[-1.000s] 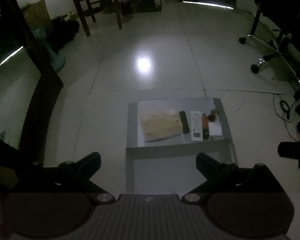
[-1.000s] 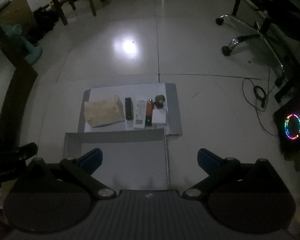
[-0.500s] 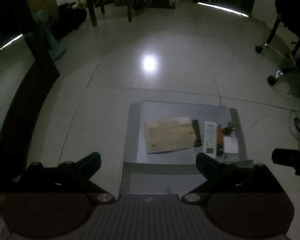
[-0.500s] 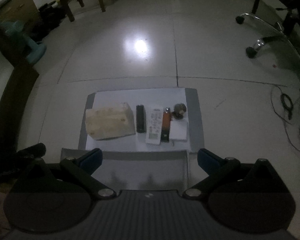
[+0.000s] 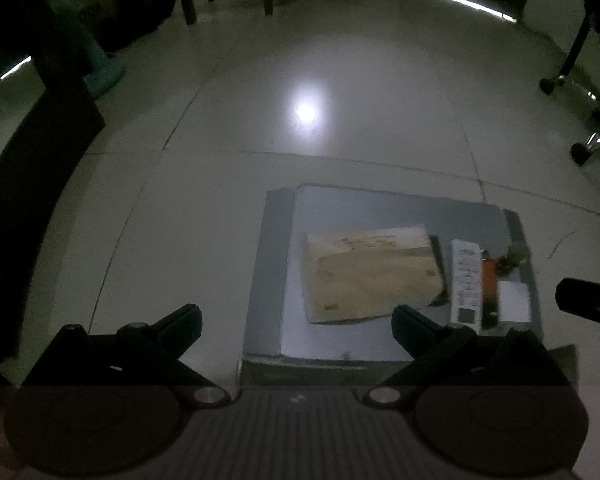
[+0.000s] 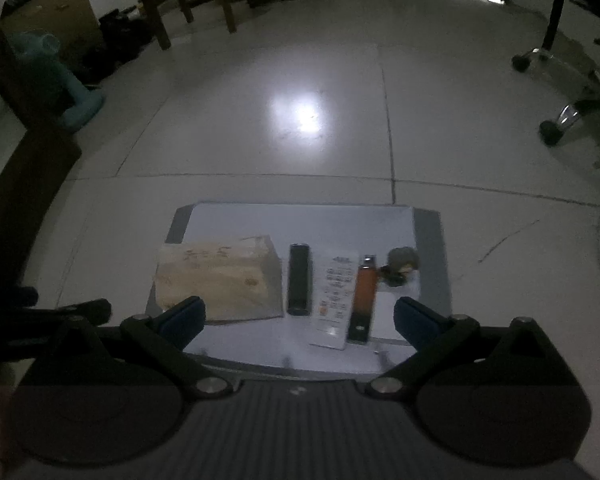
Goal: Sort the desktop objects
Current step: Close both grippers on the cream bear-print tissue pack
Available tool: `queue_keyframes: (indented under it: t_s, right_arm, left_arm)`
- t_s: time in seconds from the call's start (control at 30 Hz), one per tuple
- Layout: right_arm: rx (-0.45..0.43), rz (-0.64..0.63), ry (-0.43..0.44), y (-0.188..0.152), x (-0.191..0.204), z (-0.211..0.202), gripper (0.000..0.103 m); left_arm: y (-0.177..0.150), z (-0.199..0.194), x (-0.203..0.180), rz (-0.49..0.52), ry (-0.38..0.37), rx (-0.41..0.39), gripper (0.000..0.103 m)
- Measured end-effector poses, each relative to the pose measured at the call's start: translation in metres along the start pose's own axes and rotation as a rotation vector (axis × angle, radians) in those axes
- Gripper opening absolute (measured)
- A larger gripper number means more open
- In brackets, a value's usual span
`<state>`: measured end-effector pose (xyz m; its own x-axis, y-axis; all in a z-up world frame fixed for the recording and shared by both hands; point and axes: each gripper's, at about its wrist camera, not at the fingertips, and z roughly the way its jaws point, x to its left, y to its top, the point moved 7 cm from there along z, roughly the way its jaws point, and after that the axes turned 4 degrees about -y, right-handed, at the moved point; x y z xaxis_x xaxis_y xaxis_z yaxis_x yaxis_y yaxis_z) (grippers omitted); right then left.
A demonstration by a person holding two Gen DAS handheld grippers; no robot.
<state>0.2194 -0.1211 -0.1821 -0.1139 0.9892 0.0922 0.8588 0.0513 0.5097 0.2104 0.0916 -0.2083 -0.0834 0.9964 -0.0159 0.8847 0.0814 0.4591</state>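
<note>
A low grey table (image 6: pixel 430 248) (image 5: pixel 270 280) stands on the tiled floor in dim light. On it, left to right, lie a tan paper-wrapped box (image 6: pixel 218 280) (image 5: pixel 370 274), a black remote (image 6: pixel 299 280), a white remote (image 6: pixel 336 296) (image 5: pixel 466 282), an orange-and-black bar (image 6: pixel 364 298) (image 5: pixel 489 288), a small dark round object (image 6: pixel 402 262) (image 5: pixel 512 258) and a white card (image 5: pixel 514 302). My right gripper (image 6: pixel 298 316) hangs open above the table's near edge. My left gripper (image 5: pixel 296 318) is open, nothing between its fingers, left of the objects.
A dark wooden panel (image 6: pixel 16 184) runs along the left. Wooden chair legs (image 6: pixel 160 20) and a teal object (image 6: pixel 74 100) stand at the back left. An office chair base (image 6: pixel 564 92) is at the right. A ceiling light reflects off the floor (image 6: pixel 304 116).
Both grippers have come closer to the table, so it and its objects appear larger and lower in both views. Both stay open.
</note>
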Motion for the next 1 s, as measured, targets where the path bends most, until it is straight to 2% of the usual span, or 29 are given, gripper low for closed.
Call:
queue_keyframes:
  t_s: [0.1, 0.23, 0.37, 0.43, 0.57, 0.63, 0.67, 0.9, 1.0]
  right_arm:
    - [-0.009, -0.013, 0.001, 0.003, 0.004, 0.023, 0.100]
    - [0.003, -0.011, 0.016, 0.006, 0.003, 0.050, 0.095]
    - [0.045, -0.013, 0.013, 0.010, 0.002, 0.081, 0.089]
    - [0.056, -0.010, 0.005, 0.013, 0.002, 0.090, 0.083]
    - [0.102, -0.005, 0.037, 0.019, 0.009, 0.111, 0.076]
    - [0.126, -0.010, 0.053, 0.020, 0.015, 0.120, 0.072]
    - [0.138, -0.006, 0.059, 0.021, 0.017, 0.125, 0.070]
    - [0.178, 0.013, 0.076, 0.025, 0.029, 0.142, 0.067]
    - [0.201, 0.039, 0.087, 0.027, 0.031, 0.149, 0.065]
  left_arm:
    - [0.006, 0.020, 0.003, -0.017, 0.003, -0.015, 0.103]
    - [0.011, 0.048, 0.004, -0.029, -0.023, 0.011, 0.103]
    - [0.017, 0.066, 0.003, -0.021, -0.046, 0.016, 0.103]
    - [0.019, 0.074, 0.006, -0.036, -0.044, 0.025, 0.103]
    - [0.020, 0.090, 0.011, -0.046, -0.037, 0.071, 0.102]
    - [0.021, 0.093, 0.013, -0.056, -0.043, 0.086, 0.101]
    - [0.021, 0.095, 0.014, -0.055, -0.049, 0.091, 0.098]
    - [0.024, 0.100, 0.014, -0.043, -0.068, 0.123, 0.095]
    - [0.025, 0.101, 0.011, -0.028, -0.067, 0.141, 0.091]
